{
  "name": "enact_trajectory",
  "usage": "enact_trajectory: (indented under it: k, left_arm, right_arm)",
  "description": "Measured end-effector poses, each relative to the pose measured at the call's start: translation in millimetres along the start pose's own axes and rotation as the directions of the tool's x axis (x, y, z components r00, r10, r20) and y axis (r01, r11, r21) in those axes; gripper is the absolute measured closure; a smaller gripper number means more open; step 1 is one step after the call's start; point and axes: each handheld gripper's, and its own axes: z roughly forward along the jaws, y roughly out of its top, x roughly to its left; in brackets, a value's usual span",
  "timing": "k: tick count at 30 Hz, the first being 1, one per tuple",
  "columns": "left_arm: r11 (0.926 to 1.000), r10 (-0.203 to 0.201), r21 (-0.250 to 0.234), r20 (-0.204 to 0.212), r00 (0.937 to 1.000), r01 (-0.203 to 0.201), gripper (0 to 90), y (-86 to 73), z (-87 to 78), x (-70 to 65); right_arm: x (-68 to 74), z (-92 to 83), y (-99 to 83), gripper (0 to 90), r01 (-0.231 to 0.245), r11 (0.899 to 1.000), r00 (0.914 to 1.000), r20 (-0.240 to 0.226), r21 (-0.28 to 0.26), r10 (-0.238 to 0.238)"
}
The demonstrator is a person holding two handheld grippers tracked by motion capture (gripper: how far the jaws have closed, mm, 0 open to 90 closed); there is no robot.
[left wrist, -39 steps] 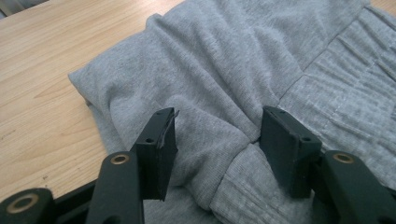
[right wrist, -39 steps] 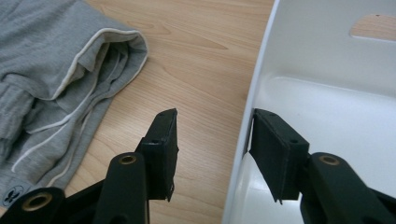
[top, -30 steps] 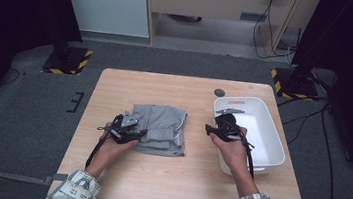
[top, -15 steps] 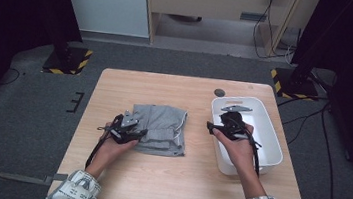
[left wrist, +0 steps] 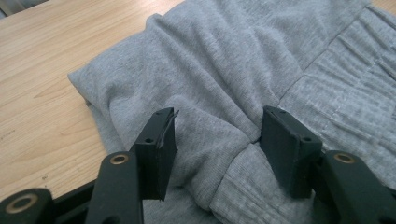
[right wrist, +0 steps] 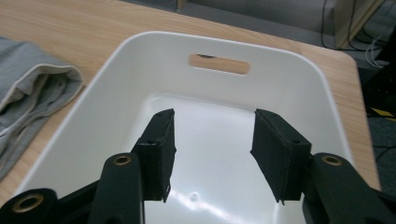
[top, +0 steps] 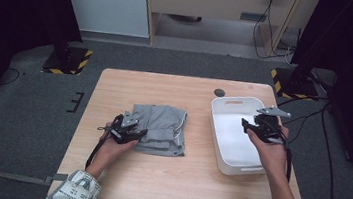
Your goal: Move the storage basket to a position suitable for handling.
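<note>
Cloth (top: pixel 159 135) lies folded on the desk (top: pixel 166 85), a bit left of the middle. It is grey and soft, with a pale edge on its right side. Its long side runs from the near edge of the desk toward the far edge.

At the left side of the cloth sits the left gripper (top: pixel 136 133). In the left gripper view its jaws stand partly spread, one on each side of a raised fold of the cloth (left wrist: pixel 224 135). The pads (left wrist: pixel 163 149) look close to the fold, but I cannot tell if they squeeze it.

To the right of the cloth, near the right edge of the desk, is a white bin (top: pixel 218 134). It has a slot handle (right wrist: pixel 219 64) in its far wall. A small dark round thing (top: pixel 220 92) lies on the desk just past the bin's far left corner.

Over the bin hangs the right gripper (top: pixel 247 128). Its jaws have just been closing some, and they stand partly spread with nothing between them; in the right gripper view the bare white floor of the bin (right wrist: pixel 210 135) shows between them.

The cloth lies to the left of the bin, and the left gripper is far nearer to it. I think the cloth must go right, across the desk, to reach the bin.

No words or labels can be read on anything.
</note>
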Motion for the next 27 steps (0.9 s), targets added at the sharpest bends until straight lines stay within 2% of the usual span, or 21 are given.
enact_trajectory:
  k: [6,11,12,19,21,23,27]
  left_arm:
    - [1.0,-0.003,-0.002,0.001,1.0,0.003,44.7,-0.2,0.6,0.1]
    - [1.0,-0.001,0.0,-0.001,1.0,0.001,44.6,0.0,0.7,-0.3]
    - [1.0,-0.002,0.0,-0.001,1.0,0.002,44.6,-0.1,0.7,-0.3]
    - [1.0,-0.001,0.0,0.0,1.0,0.001,44.6,-0.1,0.7,-0.3]
    - [1.0,-0.004,-0.002,0.002,1.0,0.004,44.6,-0.3,1.0,-0.1]
    - [1.0,-0.004,-0.002,0.003,1.0,0.004,44.6,-0.3,1.0,0.0]
    - [1.0,-0.004,-0.002,0.003,1.0,0.004,44.6,-0.3,1.1,0.0]
  right_arm:
    - [-24.7,-8.3,-7.8,48.1,-0.031,0.999,0.9984,0.046,-0.01,0.032]
    - [-34.9,-10.4,-11.8,48.7,-0.034,0.999,0.9973,0.064,-0.011,0.034]
    - [-39.3,-11.1,-13.6,49.2,-0.03,0.999,0.9964,0.079,-0.009,0.031]
    - [-49.9,-9.1,-21.6,49.8,-0.043,0.999,0.9939,0.102,0.014,0.041]
    - [-52.1,-6.9,-24.8,50.0,-0.032,0.999,0.99,0.138,0.03,0.028]
    - [-55.4,-5.0,-28.0,50.1,-0.057,0.998,0.9902,0.129,0.034,0.052]
    - [-58.3,-1.2,-34.2,50.3,-0.061,0.996,0.9904,0.128,0.062,0.053]
